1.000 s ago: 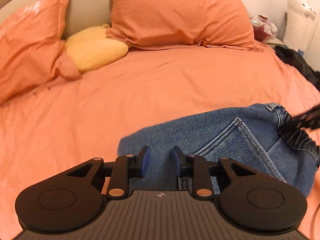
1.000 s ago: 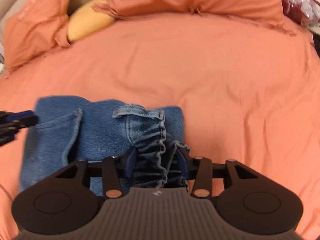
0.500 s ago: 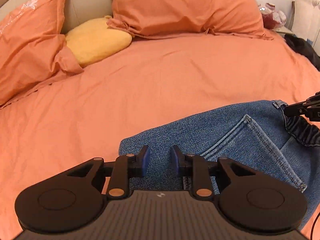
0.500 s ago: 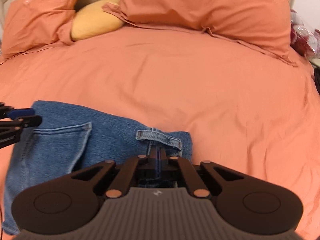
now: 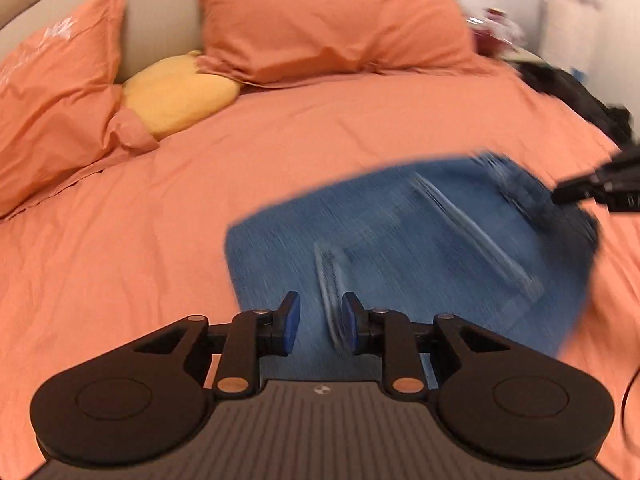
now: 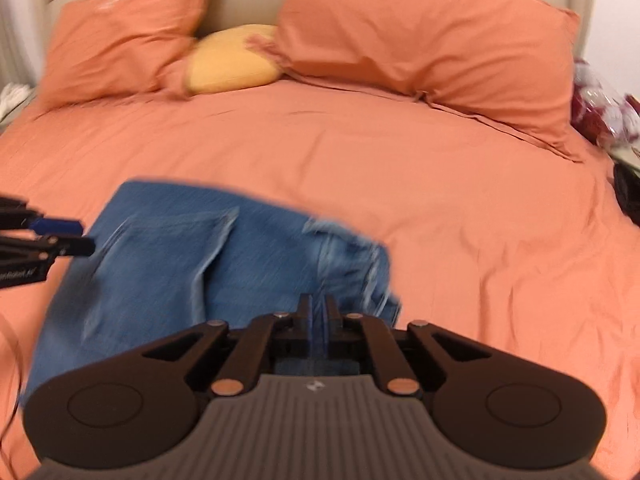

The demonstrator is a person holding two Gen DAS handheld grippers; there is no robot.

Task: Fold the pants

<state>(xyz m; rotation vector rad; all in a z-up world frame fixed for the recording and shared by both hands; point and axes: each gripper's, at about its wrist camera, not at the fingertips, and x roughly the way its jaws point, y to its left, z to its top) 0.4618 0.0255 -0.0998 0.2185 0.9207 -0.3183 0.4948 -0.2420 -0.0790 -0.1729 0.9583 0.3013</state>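
Blue denim pants lie folded into a block on the orange bed sheet; they also show in the right wrist view, blurred by motion. My left gripper is open, its blue pads either side of a denim seam at the near left edge. My right gripper is shut on the waistband end of the pants; it shows at the right edge of the left wrist view. The left gripper shows at the left edge of the right wrist view.
Two orange pillows and a yellow cushion lean at the headboard. A dark garment lies at the bed's right edge, beside a red and white item on a nightstand.
My right gripper closed on the waistband and both views have pulled back, so the pants look farther off and blurred. The left gripper stays open over the denim.
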